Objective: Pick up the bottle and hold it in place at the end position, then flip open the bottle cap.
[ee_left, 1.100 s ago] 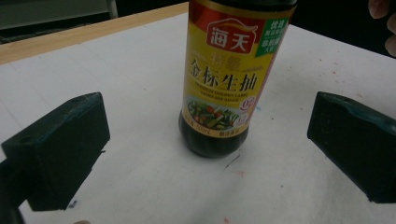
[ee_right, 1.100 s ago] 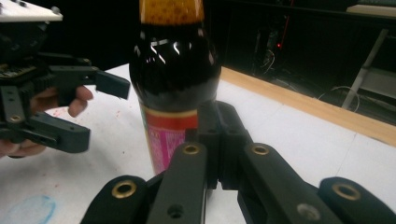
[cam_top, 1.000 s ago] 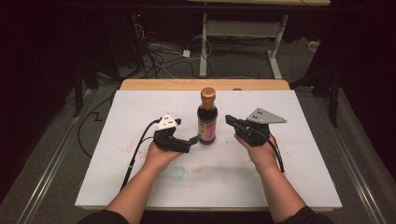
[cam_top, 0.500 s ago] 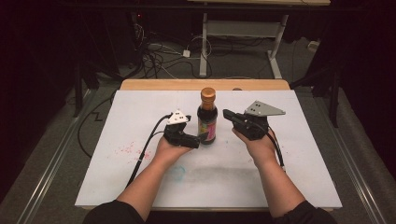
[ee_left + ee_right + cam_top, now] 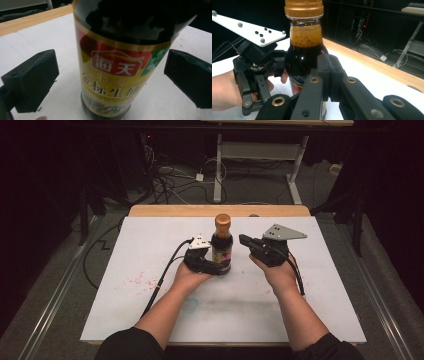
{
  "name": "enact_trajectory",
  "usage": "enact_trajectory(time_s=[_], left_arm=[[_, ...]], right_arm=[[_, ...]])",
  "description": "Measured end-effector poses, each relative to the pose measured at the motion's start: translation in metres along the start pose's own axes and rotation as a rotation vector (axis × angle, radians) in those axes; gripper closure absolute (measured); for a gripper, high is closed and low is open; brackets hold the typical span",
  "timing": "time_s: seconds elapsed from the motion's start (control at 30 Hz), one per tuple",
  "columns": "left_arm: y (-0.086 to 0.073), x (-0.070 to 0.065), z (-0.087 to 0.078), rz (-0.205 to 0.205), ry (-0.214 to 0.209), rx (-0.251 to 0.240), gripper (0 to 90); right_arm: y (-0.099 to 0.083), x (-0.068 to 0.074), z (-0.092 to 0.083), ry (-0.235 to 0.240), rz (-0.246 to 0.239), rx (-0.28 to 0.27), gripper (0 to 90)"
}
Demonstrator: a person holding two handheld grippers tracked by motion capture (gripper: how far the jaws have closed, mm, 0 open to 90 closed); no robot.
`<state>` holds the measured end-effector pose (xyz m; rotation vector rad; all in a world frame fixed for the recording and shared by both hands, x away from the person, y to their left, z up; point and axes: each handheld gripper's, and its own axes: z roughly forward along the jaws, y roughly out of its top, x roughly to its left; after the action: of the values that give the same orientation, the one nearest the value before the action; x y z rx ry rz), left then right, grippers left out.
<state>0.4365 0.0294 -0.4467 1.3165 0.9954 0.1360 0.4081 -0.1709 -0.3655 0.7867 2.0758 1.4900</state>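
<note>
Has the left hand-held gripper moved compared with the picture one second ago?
Yes. In the high view the left hand-held gripper has moved rightward to the soy sauce bottle, which stands between its open jaws.

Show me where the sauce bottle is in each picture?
High view: the sauce bottle stands mid-table between the left gripper and right gripper.
Left gripper view: its label sits between the open jaws.
Right gripper view: top centre, behind the shut jaws.
Shared landmark: wooden table edge.
</note>
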Motion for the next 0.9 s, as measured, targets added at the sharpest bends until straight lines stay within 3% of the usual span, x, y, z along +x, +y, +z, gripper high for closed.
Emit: enact_trajectory(time_s=[0.3, 0.47, 0.57, 0.73, 0.9], left_arm=[[-0.002, 0.0, 0.004, 0.003, -0.001, 0.008, 6.9], [-0.003, 0.0, 0.003, 0.014, -0.006, 0.009, 15.3], [-0.004, -0.001, -0.001, 0.035, -0.016, -0.006, 26.2], [-0.006, 0.0, -0.002, 0.043, -0.018, -0.014, 27.2], [-0.008, 0.001, -0.002, 0.024, -0.022, -0.034, 27.3]], right_arm=[[0.006, -0.002, 0.0, 0.013, -0.007, -0.003, 90.0], [0.01, 0.0, 0.001, 0.018, -0.009, -0.004, 90.0], [0.013, 0.002, 0.001, 0.019, -0.021, -0.003, 90.0], [0.016, 0.003, 0.001, 0.017, -0.026, 0.002, 90.0], [0.018, 0.004, -0.001, 0.014, -0.022, -0.008, 90.0]])
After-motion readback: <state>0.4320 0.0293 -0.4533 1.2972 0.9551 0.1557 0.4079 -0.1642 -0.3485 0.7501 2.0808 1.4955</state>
